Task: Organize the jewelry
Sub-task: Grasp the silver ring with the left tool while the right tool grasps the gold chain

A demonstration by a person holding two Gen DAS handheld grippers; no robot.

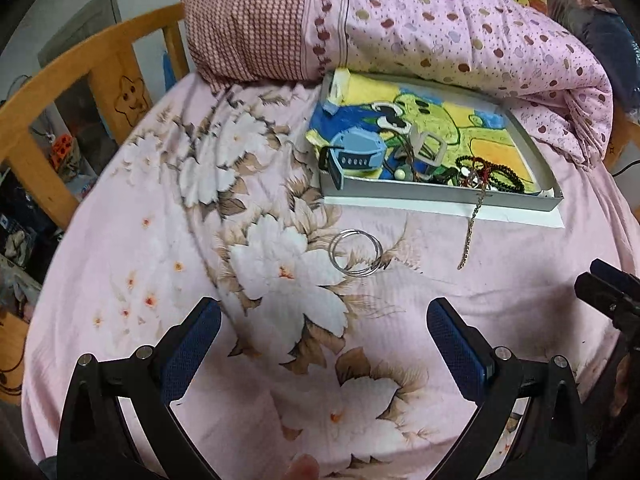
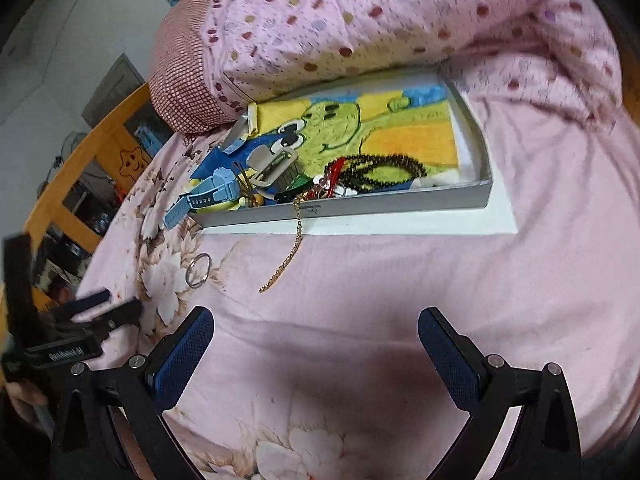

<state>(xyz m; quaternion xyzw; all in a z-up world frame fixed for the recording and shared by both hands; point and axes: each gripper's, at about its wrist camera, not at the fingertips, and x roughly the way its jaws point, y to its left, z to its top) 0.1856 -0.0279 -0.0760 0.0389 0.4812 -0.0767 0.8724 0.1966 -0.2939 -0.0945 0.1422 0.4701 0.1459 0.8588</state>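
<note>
1. Most of the jewelry sits heaped in the shallow white box [image 1: 440,194] in the upper middle of the left wrist view: a blue watch [image 1: 356,154], dark bead strands [image 1: 496,172] and smaller bits I cannot tell apart.
2. Two pieces are not fully in. A pair of silver bangles [image 1: 356,254] lies on the bed sheet [image 1: 160,240] at frame centre, just below the box. A gold chain [image 1: 472,232] hangs over the box's near wall and trails onto the sheet.
3. Risk, as I judge it: the bangles are thin and lie flat on soft fabric, so closing pads may pinch the sheet along with them or push one ring away from the other.
4. Pulling on the chain could snag the tangled bead strands and drag them out over the wall.
5. The light box could also slide on the bedding if bumped.
6. The left hand-held gripper [image 1: 324,320] is spread wide at the bottom of its view, above the sheet, holding nothing.
7. The right hand-held gripper [image 2: 316,328] is likewise spread wide and empty; in its view the chain lies above and left of its fingers.
</note>
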